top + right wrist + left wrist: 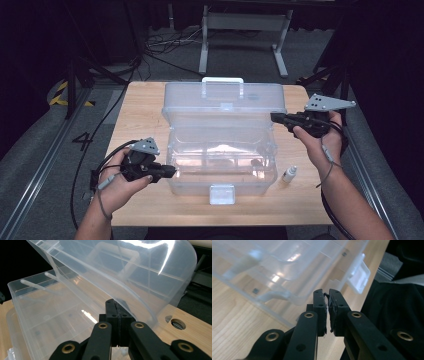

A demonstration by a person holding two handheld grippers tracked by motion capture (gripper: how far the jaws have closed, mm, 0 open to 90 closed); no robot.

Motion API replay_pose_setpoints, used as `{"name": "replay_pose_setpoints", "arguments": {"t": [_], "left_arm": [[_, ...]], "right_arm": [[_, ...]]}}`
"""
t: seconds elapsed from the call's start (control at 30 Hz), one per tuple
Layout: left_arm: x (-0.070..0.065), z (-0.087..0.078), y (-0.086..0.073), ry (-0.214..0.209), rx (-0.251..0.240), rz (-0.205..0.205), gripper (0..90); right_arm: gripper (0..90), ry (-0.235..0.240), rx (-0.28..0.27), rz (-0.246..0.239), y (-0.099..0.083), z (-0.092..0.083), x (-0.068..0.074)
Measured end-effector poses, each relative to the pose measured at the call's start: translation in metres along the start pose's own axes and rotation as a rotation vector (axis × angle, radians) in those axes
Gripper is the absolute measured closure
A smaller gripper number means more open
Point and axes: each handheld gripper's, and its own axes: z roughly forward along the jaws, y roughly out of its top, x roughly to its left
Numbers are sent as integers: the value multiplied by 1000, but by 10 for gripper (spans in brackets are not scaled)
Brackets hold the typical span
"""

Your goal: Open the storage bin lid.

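Observation:
A clear plastic toolbox [190,184] stands in the middle of the wooden table, its lid [225,102] raised upright at the back. My right gripper [274,117] is at the lid's right edge. In the right gripper view its jaws [115,302] are shut on the lid's curved rim [140,307]. My left gripper [172,171] sits at the box's front left side. In the left gripper view its jaws [327,293] stand a narrow gap apart with nothing between them, just short of the box wall [287,292].
A small white bottle [289,174] lies on the table [140,115] to the right of the box. The box's front latch [222,194] hangs at the near edge. A white handle [222,80] tops the lid. Metal stands and cables fill the floor behind.

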Motion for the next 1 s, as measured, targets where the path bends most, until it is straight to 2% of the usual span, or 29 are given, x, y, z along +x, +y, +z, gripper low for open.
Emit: {"name": "replay_pose_setpoints", "arguments": {"t": [0.23,0.4,0.6,0.87,1.0], "left_arm": [[-7,9,4,-22,56,59,827],[-13,22,8,-50,103,109,814],[-17,34,10,-62,130,137,800],[-19,47,14,-38,149,167,794],[-20,53,16,-45,162,183,791]], "right_arm": [[900,11,2,14,1,1,-2],[900,15,6,14,2,3,-3],[900,16,7,20,3,3,-4],[900,17,10,22,4,4,-5],[900,18,10,23,4,4,-6]]}}
